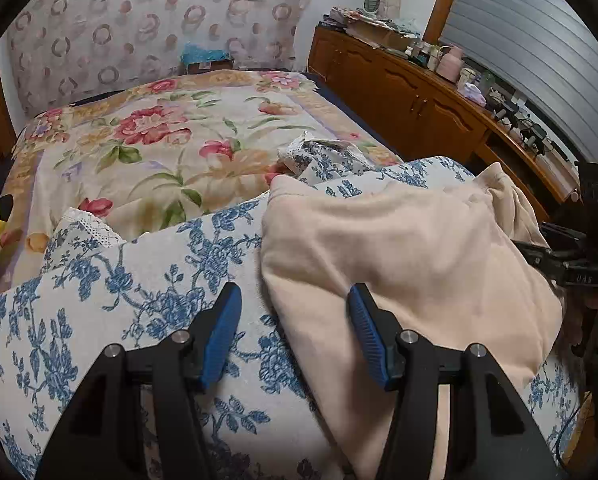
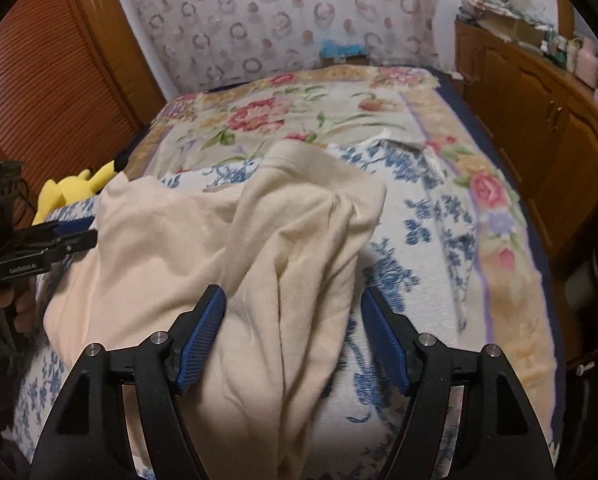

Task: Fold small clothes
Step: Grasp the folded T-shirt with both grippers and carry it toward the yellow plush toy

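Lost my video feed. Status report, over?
Left tongs open, right tongs open, nothing gripped. Cream knit garment lies rumpled, unfolded, on blue-floral white cloth. Nothing in the way.

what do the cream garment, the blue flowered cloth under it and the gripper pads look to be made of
Cream garment: soft matte knit, probably cotton jersey or light fleece; it slumps in rounded folds and has a stitched hem.
Blue flowered cloth: thin printed woven fabric, likely cotton, with white lace trim at one edge.
Pads: blue ribbed rubber or plastic, cannot tell which; fine ridges show, set on black, seemingly plastic, fingers.
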A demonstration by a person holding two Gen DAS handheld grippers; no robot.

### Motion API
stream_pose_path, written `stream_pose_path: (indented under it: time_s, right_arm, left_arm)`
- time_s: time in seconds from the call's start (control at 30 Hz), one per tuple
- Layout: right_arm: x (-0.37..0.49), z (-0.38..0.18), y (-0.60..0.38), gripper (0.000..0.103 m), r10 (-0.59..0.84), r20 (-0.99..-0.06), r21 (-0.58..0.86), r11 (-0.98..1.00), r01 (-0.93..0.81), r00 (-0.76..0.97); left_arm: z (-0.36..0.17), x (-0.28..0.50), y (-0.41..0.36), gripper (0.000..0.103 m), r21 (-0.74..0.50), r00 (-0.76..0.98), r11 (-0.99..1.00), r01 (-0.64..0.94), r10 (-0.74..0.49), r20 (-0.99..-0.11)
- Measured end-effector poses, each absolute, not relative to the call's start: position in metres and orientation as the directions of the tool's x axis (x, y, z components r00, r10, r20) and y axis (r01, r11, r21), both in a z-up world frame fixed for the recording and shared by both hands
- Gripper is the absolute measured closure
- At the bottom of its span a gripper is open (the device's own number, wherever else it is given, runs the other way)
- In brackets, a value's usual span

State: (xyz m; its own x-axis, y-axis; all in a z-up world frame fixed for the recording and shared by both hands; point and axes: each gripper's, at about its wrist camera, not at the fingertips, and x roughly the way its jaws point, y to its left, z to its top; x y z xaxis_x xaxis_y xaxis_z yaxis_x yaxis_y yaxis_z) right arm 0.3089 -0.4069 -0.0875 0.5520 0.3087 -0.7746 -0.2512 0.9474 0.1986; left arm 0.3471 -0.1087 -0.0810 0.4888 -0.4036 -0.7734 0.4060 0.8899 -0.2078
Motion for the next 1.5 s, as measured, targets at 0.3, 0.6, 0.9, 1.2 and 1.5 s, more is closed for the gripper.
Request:
stream_pose_path:
  time_s: [0.3,0.6,0.9,1.2,1.5]
  right_arm:
    - [0.304,-0.089,-0.386,0.073,0.345,-0.774,0.183,0.925,-0.333,0.531]
    - [0.278,-0.043,-0.372,0.088,0.417,-0.666,0.147,0.886,-0.439,0.619]
    - [0.266,0.015,-0.306,0.089,0.509,-0.575,0.058,0.806,-0.589,0.641]
    - [0.284,0.035,-0.162,0.089,0.616,-0.599,-0.04,0.614,-0.788,0.511]
    - [0.309,0.027,-0.014,0.089,0.645,-0.678,-0.115,0.38,-0.918,0.352]
  left_arm:
    - [-0.082,0.353,-0.116,0.09,-0.287,0.442,0.853,0.436,-0.48,-0.758]
    - [-0.029,0.309,-0.092,0.093,-0.27,0.557,0.849,0.455,-0.508,-0.657]
    - [0.022,0.252,-0.013,0.093,-0.248,0.707,0.893,0.375,-0.449,-0.547]
    - [0.013,0.188,0.109,0.093,-0.227,0.806,0.965,0.133,-0.239,-0.542]
    - [-0.035,0.145,0.179,0.093,-0.195,0.809,0.977,-0.088,-0.044,-0.586]
